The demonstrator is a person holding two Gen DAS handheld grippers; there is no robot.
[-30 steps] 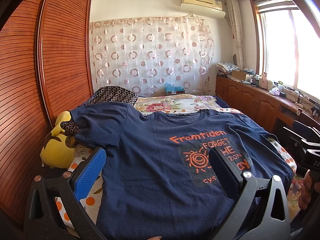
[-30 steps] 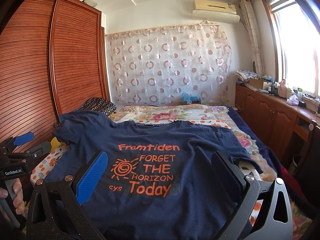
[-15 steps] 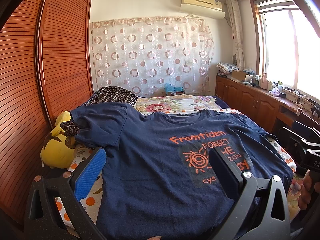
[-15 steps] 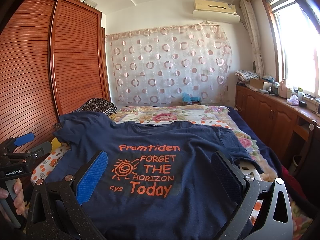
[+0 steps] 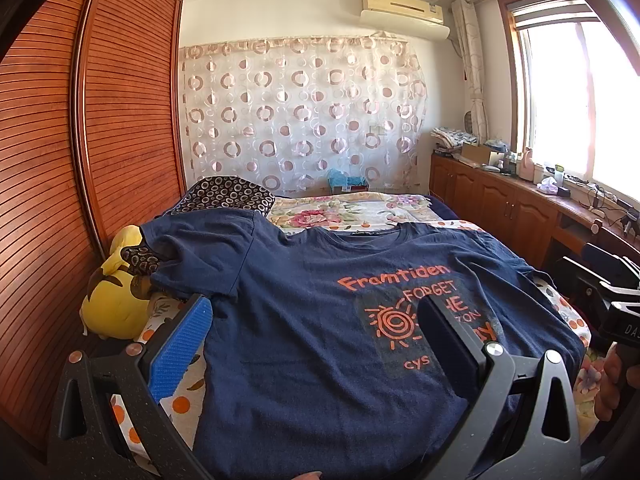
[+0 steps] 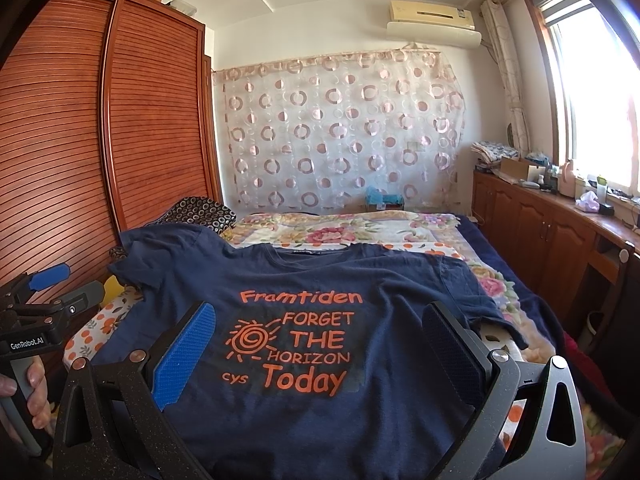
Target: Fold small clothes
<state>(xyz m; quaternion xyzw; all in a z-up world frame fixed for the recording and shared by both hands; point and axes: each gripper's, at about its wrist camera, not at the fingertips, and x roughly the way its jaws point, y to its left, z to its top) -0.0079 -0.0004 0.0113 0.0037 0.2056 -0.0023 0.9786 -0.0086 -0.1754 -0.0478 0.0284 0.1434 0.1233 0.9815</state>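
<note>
Right wrist view: T-shirt [image 6: 320, 360] flat, unfolded; right gripper [image 6: 316, 352] and left gripper [image 5: 316, 340] gape wide, empty. Next: grip sleeve [image 6: 160, 256] at 10 o'clock.

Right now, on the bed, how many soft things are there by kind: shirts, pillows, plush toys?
Shirts: 1, the navy T-shirt spread flat, print up.
Pillows: 1, the dark ring-patterned pillow at the far left, partly under the shirt's sleeve.
Plush toys: 1, the yellow toy against the wardrobe side.
Total: 3.
</note>
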